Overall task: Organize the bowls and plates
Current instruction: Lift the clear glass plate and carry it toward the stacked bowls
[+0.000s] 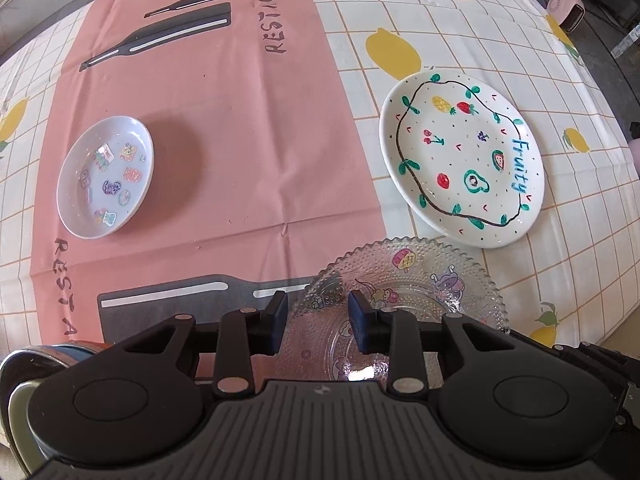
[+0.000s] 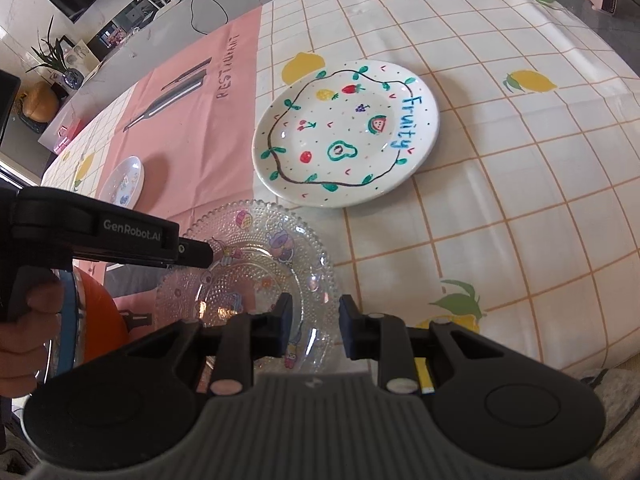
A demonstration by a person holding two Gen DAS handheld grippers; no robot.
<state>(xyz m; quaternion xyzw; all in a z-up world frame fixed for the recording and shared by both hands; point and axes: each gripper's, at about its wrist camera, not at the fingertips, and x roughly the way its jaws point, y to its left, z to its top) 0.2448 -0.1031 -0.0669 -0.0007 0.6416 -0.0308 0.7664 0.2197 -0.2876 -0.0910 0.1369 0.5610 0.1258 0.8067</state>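
The glass plate is straddled by both grippers' released jaws, apparently to be lifted for stacking

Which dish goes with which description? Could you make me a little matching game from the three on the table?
Things:
1. clear beaded glass plate
2. white round ceramic plate lettered "Fruity"
3. small white oval dish with stickers

Descriptions:
A. lies wholly on the pink placemat
B. lies on the lemon-print cloth, away from both tools
C. nearest the tools, see-through

Pairs: 1-C, 2-B, 3-A
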